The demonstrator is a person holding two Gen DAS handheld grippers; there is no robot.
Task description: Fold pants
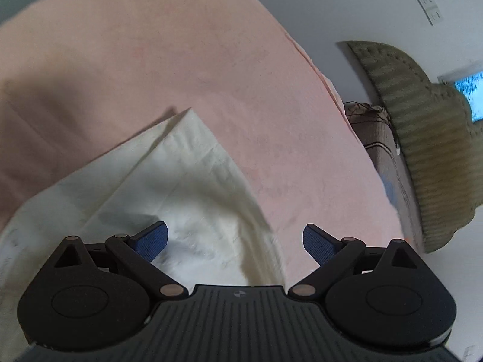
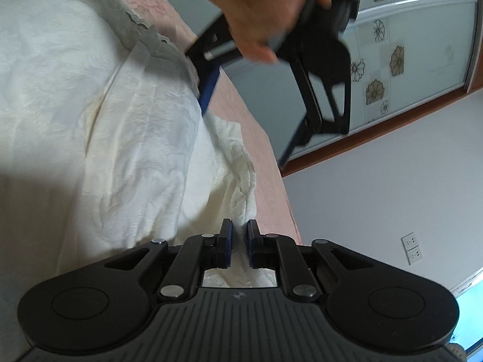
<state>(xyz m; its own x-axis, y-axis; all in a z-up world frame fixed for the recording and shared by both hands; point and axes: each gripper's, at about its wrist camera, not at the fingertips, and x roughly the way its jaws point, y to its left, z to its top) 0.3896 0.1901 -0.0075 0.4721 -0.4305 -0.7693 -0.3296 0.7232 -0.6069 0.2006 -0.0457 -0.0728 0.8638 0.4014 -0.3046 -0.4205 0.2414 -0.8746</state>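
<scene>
a home bedroom

a pink bedsheet [image 1: 187,60] covers a bed. beside the bed's edge stands a sliding wardrobe door [image 2: 416,45] with flower decals. on the white wall past the bed sit wall sockets [image 2: 411,247]; a knitted garment [image 1: 422,138] hangs nearby.

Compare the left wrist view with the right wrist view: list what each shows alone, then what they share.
Left wrist only: the open left gripper from behind, a corner of the pants, a ribbed olive cushion.

Right wrist only: the right gripper shut on the pants edge, the person's hand holding the other gripper, a flower-patterned sliding door.

Both: the white pants on the pink sheet.
</scene>
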